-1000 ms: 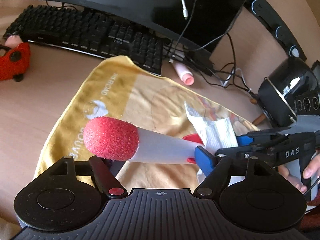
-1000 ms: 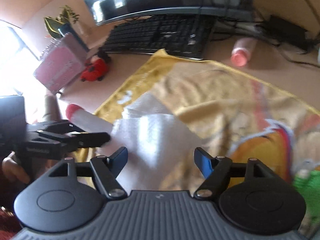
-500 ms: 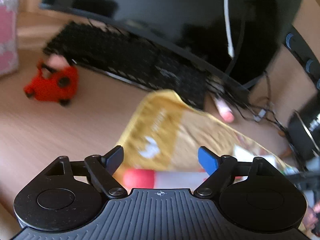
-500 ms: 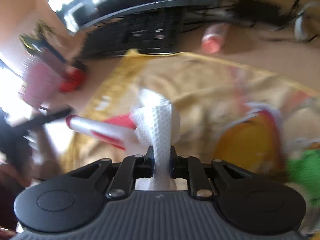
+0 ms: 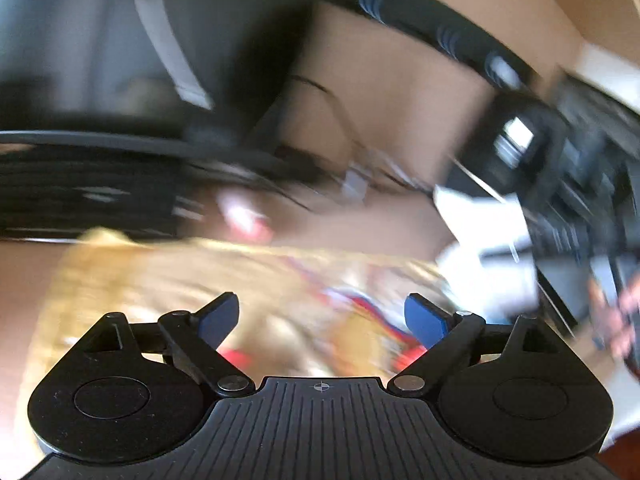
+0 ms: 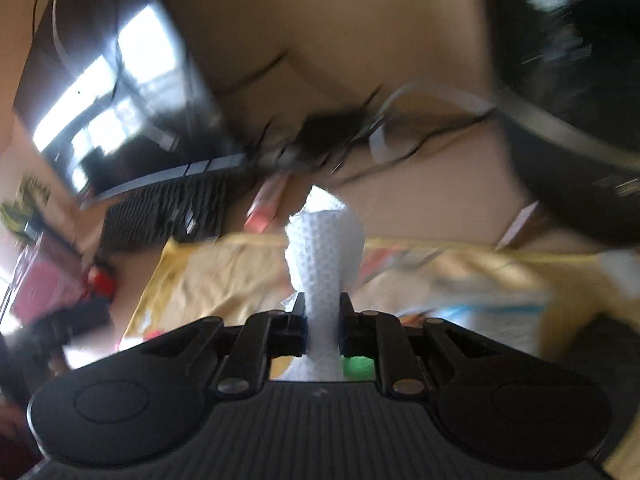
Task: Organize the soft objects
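Observation:
My right gripper (image 6: 323, 312) is shut on a bunched white paper towel (image 6: 324, 248), held up above the yellow towel (image 6: 224, 276). The left wrist view is blurred by motion; the same paper towel (image 5: 480, 268) hangs at the right there. My left gripper (image 5: 322, 318) hovers over the yellow towel (image 5: 180, 276). Its jaws are opening and nothing is between the blue pads (image 5: 424, 320). Red bits (image 5: 236, 356) show just below the left fingers, too blurred to name. A small green thing (image 6: 358, 366) peeks out under the right fingers.
A black keyboard (image 6: 168, 216) and a monitor (image 6: 120, 92) stand behind the towel, with a pink tube (image 6: 266, 208) and tangled cables beside them. A large black round device (image 6: 560, 120) fills the right. A red toy (image 6: 102, 282) sits at the left.
The right gripper shut on the paper towel and lifted it off the yellow towel. The red-tipped stick no longer lies between the left fingers; the left gripper opened wider and swung right.

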Demonstrator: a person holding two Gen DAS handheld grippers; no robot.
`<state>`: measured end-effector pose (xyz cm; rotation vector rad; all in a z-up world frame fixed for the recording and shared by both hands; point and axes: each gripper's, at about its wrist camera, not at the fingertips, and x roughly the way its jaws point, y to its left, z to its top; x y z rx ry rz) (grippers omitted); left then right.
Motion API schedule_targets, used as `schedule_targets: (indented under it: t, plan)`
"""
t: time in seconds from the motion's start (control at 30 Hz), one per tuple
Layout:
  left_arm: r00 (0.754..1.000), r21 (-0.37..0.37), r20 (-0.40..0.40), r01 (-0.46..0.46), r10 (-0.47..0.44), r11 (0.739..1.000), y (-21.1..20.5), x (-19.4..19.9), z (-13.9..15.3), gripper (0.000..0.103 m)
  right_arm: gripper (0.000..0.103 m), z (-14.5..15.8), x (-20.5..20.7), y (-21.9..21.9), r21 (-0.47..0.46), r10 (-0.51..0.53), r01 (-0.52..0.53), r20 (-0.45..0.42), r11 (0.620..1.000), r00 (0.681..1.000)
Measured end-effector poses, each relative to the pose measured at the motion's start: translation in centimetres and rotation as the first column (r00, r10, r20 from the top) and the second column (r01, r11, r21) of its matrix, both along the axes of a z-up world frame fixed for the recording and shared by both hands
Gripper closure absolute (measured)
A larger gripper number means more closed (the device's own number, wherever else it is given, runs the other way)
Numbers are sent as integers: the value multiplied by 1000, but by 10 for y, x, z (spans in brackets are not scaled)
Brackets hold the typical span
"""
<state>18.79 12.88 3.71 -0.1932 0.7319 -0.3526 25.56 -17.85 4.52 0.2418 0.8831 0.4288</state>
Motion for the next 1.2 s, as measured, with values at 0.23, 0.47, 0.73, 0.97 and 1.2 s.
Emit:
schedule_targets:
  t: [0.23,0.47,0.73,0.97,1.2]
  plan:
    - [977,74,-101,196,-189,978,-97,12,-34,9,85,-8,-11,-45,16,-67,68,-26,998,997]
    - [962,95,-178,225,-206,970,-132,40,-70,8,85,-25,-17,-66,70,-88,94,-85,993,993]
    - [968,221,-162,225,-192,949,-144,28,-70,20,85,-31,-18,-68,69,-77,85,-112,994,991]
    - [961,188,-146,262,-237,947,-132,17,-59,24,85,-27,-14,-44,56,-8,14,-112,998,994]
    - [940,287,-136,341,-314,895,-81,6,-49,23,85,-17,-10,-9,43,80,-77,-81,996,993]
